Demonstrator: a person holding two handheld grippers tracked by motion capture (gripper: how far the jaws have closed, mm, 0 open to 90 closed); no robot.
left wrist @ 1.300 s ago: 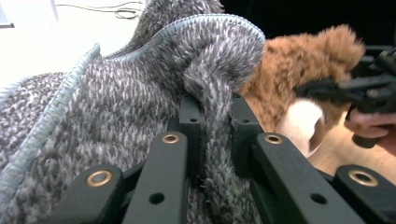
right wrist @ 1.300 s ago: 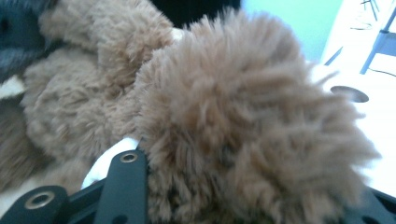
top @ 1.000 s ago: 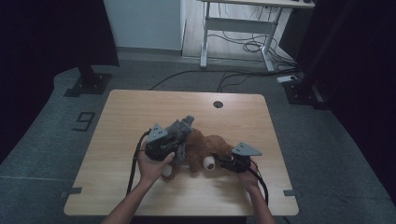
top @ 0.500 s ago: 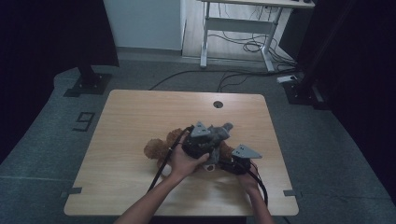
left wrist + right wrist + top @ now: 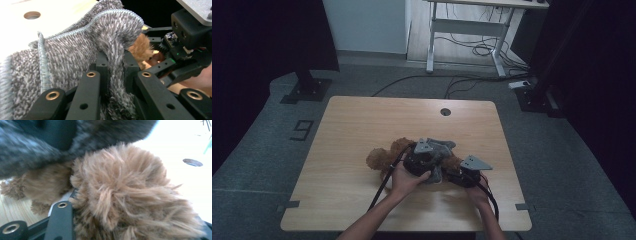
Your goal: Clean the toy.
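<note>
A brown plush toy (image 5: 379, 158) lies on the wooden table (image 5: 362, 120), a little in front of its middle. My left gripper (image 5: 435, 161) hovers over the toy's right part, shut on a grey fluffy cloth (image 5: 443, 147). In the left gripper view a fold of the cloth (image 5: 75, 50) is pinched between the black jaws, with brown fur (image 5: 141, 46) just behind it. My right gripper (image 5: 455, 175) sits low at the toy's right end, shut on it. Brown fur (image 5: 125, 195) bulges between its jaws, under the grey cloth (image 5: 30, 152).
A round cable hole (image 5: 445, 111) sits near the table's far edge. Cables trail from both grippers toward the front edge. Beyond the table stand a desk frame (image 5: 462, 35) and loose floor cables (image 5: 472, 80). Dark curtains hang on both sides.
My left gripper has carried the grey cloth from the toy's left side across to its right, close to the right gripper. The toy's left part now lies uncovered. The right gripper has stayed put.
</note>
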